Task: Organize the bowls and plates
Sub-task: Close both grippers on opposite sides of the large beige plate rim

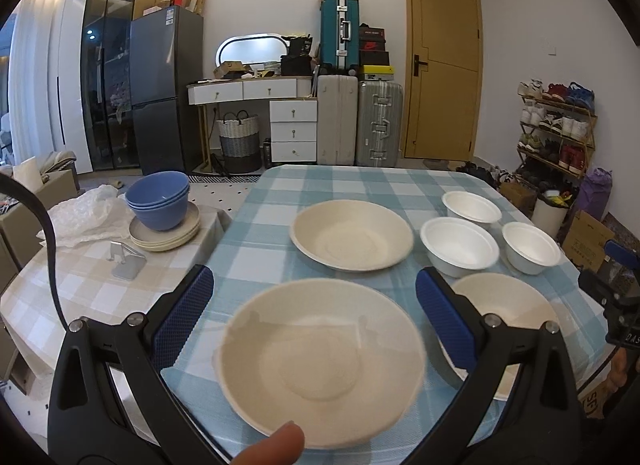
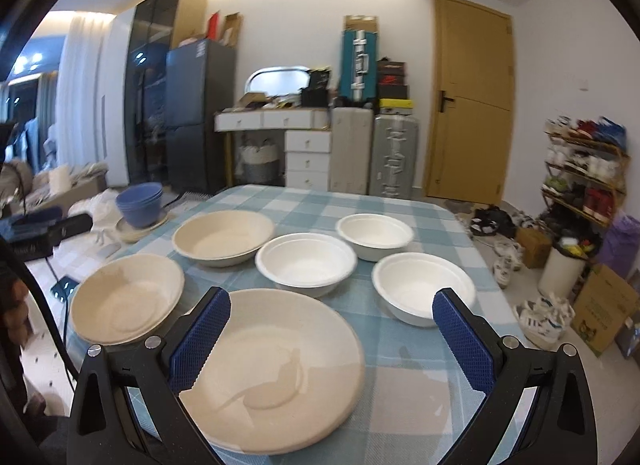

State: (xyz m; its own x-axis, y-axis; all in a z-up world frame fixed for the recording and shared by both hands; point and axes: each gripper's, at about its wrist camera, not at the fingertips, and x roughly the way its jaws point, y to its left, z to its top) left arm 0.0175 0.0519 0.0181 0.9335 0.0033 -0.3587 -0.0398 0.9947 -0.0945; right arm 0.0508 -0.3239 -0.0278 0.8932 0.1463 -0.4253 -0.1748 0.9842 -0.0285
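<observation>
left gripper: my left gripper [image 1: 314,307] has both blue pads spread wide with nothing between them, hanging above the near beige plate [image 1: 320,361], which fills the 6 o'clock part of that view. A fingertip [image 1: 276,445] pokes in at the bottom edge.

right gripper: the right gripper [image 2: 332,329] is just as wide and holding nothing, over the big beige plate [image 2: 276,369] at 6 o'clock in the right wrist view.

beige plates: three total. The third one [image 2: 224,237] sits at 11 o'clock on the far left of the blue checked table [image 2: 400,201].

white bowls: three of them, all separate: middle bowl [image 2: 306,261] at 12 o'clock, far bowl [image 2: 374,235] at 1 o'clock, right bowl [image 2: 422,295] at 2 o'clock, just beyond my right pad.

edges: the left-side plate [image 2: 126,297] sits really close to the table's left edge. The right bowl has a strip of cloth between it and the right edge.

open room: bare cloth along the far edge behind the bowls, plus a patch at 4 o'clock near my right pad.

side table: blue bowls [image 1: 158,199] stacked on beige plates [image 1: 166,235] at 10 o'clock from the left wrist, with crumpled plastic [image 1: 84,217] and a small metal stand [image 1: 126,261] beside them.
</observation>
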